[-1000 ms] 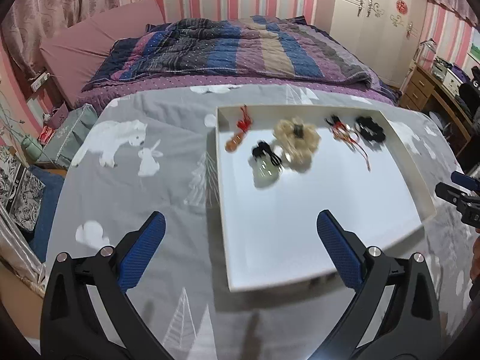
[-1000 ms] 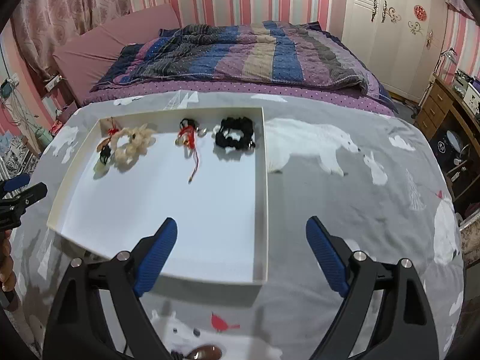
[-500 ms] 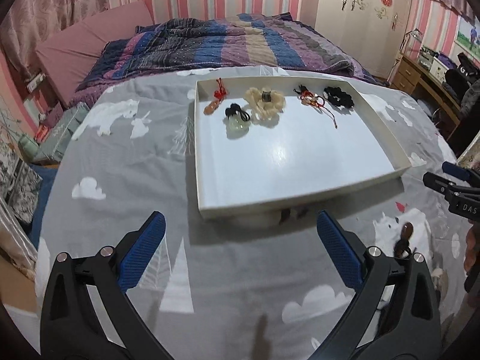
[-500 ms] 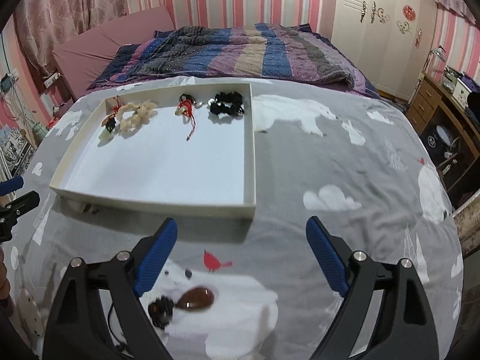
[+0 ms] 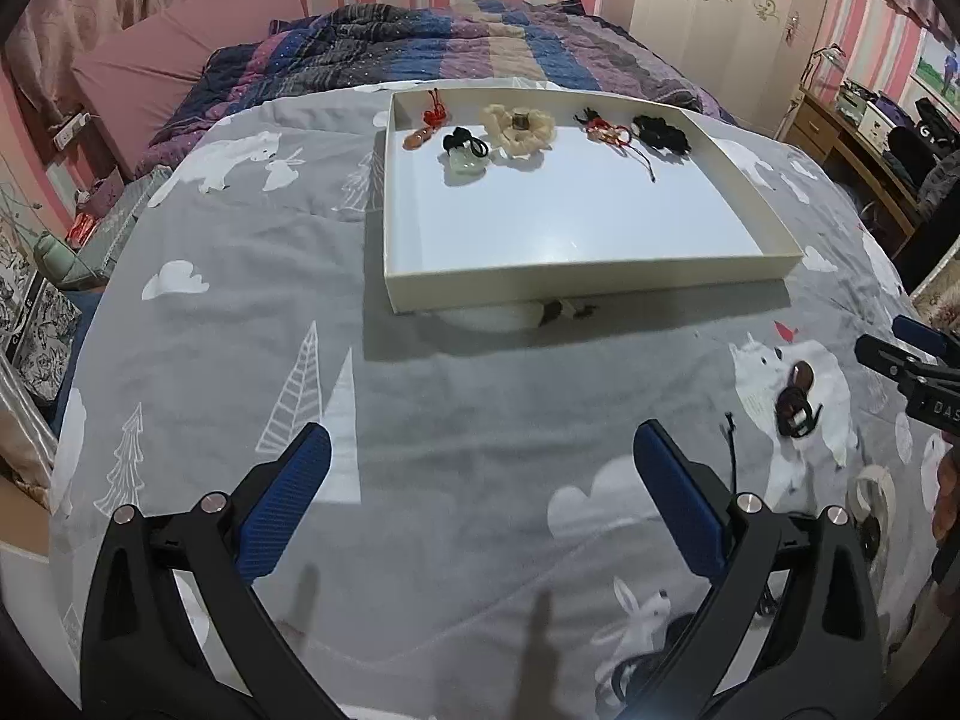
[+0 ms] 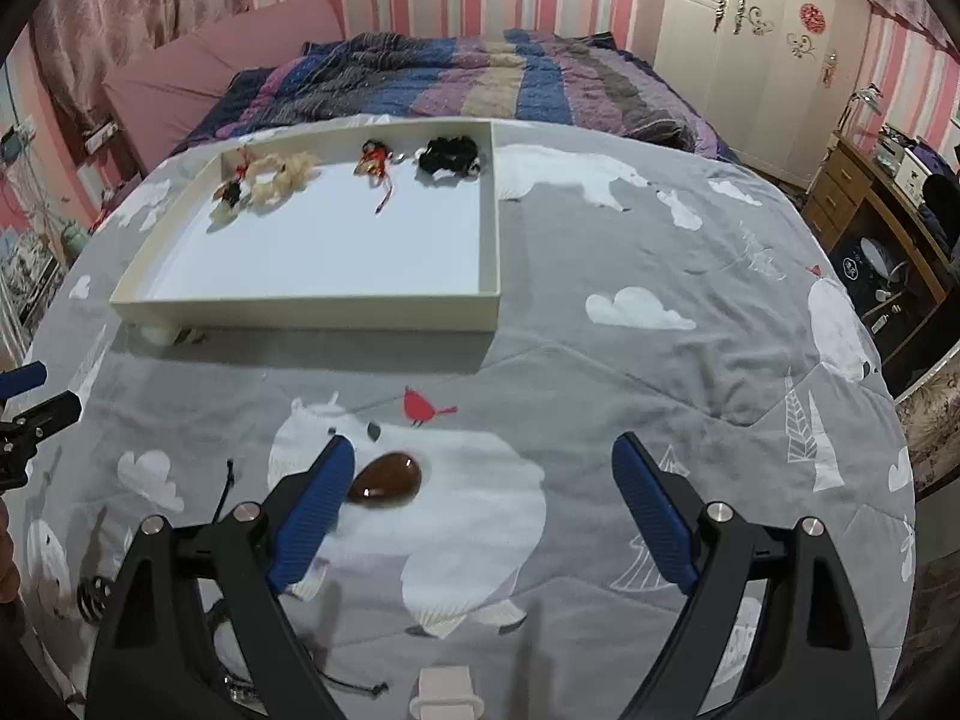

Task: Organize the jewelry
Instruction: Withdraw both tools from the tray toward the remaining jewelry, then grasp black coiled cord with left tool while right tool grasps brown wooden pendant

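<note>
Both hand-held grippers, left [image 5: 480, 480] & right [image 6: 483, 477], gape wide w/ nothing between the fingers. White tray [image 5: 576, 285] sits on the bed's grey blanket [image 5: 252, 312] w/ jewelry along its far side: black scrunchie [image 6: 449, 156], cream scrunchie [image 5: 519, 127]. Brown pendant [image 6: 385, 477] lies on blanket just beside right gripper's left finger.

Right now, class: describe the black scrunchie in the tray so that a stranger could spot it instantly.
Find the white tray on the grey bedspread. Along its far wall lies a row of trinkets; the black scrunchie ends that row at the right corner. It alone is a ruffled, all-black ring.
</note>
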Motion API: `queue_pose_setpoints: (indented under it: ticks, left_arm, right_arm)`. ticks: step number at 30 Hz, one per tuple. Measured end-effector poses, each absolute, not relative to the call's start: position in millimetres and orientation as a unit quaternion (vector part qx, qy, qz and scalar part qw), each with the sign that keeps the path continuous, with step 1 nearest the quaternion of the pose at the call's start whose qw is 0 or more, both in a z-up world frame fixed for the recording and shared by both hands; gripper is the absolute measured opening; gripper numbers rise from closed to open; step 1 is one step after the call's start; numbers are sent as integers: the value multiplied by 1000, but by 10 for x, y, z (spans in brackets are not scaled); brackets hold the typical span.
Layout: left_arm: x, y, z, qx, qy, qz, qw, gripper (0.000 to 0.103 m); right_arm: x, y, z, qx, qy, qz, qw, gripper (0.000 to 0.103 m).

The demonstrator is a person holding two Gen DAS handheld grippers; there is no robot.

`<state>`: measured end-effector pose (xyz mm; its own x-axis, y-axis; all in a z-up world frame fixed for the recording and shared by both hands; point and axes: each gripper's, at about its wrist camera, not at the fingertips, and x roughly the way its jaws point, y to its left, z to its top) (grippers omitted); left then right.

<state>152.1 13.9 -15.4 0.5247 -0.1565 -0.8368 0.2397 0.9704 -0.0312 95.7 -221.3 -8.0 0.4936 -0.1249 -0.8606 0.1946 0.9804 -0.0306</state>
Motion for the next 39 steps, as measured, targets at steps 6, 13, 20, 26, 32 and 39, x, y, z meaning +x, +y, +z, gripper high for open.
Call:
queue_pose_setpoints:
  ticks: [6, 13, 20, 26, 32, 39]
  left_arm:
    - [1411, 115, -171, 56, 477, -119, 869, 100]
    - [1356, 134, -196, 58, 491, -130, 859, 100]
    - [1273, 125, -152, 67, 493, -143, 856, 100]
    - [1177, 107, -92, 85, 491, -155, 853, 100]
    - [1143, 121, -64, 90, 495, -177, 846, 100]
    - [1087, 26, -137, 120, 497, -205, 835, 98]
  right_arm:
    - [946, -2167, -143, 32, 513, -84, 854, 88]
    - [926, -2085, -145, 25, 528, -65, 846, 88]
    - [838, -2018, -38, 23, 522, -52, 851, 88]
    - [800, -1972, 22, 8, 528, -39, 848, 88]
    - [831, -1904, 20, -9, 538, -19, 843, 88]
    - [872, -1784, -152, -37, 562, 8, 827, 87]
